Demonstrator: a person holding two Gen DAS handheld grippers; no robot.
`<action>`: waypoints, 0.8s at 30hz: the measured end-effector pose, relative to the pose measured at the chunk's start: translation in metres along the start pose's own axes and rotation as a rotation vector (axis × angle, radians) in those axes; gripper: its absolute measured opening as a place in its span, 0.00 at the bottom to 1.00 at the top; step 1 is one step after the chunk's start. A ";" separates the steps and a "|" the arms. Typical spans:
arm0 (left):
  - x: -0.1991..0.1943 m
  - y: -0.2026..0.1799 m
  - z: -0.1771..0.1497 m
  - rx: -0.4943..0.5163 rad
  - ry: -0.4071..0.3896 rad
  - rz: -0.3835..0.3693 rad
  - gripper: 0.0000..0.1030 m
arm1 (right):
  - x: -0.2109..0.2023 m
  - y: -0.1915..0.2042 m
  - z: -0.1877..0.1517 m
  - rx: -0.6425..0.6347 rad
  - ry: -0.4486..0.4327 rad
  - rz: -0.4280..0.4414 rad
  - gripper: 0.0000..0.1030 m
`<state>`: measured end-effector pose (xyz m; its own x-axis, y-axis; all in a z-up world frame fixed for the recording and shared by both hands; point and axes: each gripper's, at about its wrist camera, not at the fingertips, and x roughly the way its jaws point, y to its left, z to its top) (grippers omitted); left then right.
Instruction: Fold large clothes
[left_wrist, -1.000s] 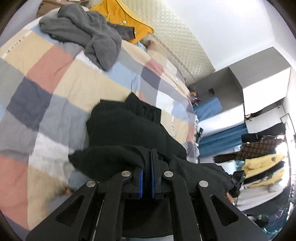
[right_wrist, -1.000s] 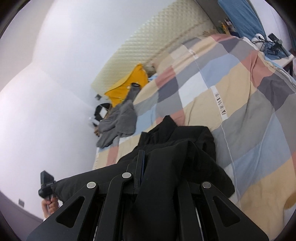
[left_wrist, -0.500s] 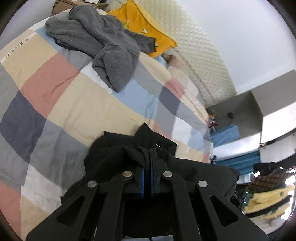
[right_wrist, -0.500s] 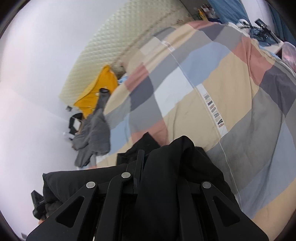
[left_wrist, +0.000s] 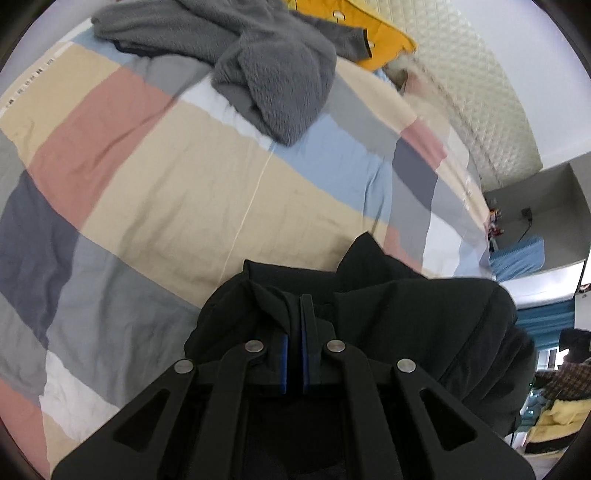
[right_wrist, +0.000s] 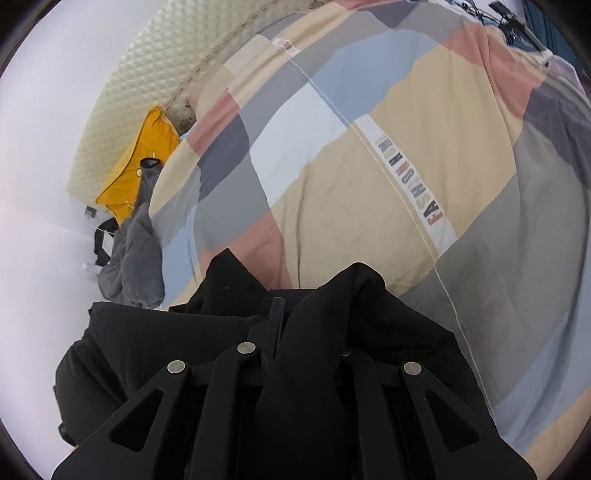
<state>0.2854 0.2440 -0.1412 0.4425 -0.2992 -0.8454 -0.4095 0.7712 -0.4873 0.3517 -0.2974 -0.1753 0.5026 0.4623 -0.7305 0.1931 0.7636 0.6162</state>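
A black jacket (left_wrist: 406, 314) hangs bunched from both grippers just above the patchwork bed cover (left_wrist: 155, 192). My left gripper (left_wrist: 295, 306) is shut on a fold of the black fabric, which wraps over its blue-padded fingers. In the right wrist view the same black jacket (right_wrist: 351, 332) drapes over my right gripper (right_wrist: 279, 314), which is shut on the cloth; its right finger is hidden under the fabric. The jacket's collar points stick up ahead of both grippers, close to the cover.
A grey fleece garment (left_wrist: 266, 59) lies crumpled at the far end of the bed, beside a yellow pillow (right_wrist: 142, 170) and the quilted headboard (right_wrist: 155, 74). A clothes rack with hanging garments (left_wrist: 554, 387) stands at the right of the bed.
Both grippers have come down and forward over the bed with the black jacket. The bed cover now fills more of each view and the jacket sits lower, nearer the cover.
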 end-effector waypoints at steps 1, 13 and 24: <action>0.002 0.003 0.000 -0.011 0.012 -0.018 0.05 | -0.001 -0.002 0.000 0.011 0.002 0.009 0.07; -0.058 0.017 -0.016 -0.030 0.056 -0.146 0.70 | -0.076 -0.005 -0.015 0.023 -0.043 0.104 0.76; -0.156 -0.062 -0.093 0.445 -0.300 0.001 0.77 | -0.139 0.102 -0.081 -0.378 -0.239 0.076 0.80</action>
<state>0.1680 0.1906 0.0006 0.6775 -0.1744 -0.7145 -0.0614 0.9547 -0.2913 0.2335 -0.2468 -0.0349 0.6928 0.4398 -0.5715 -0.1508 0.8633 0.4816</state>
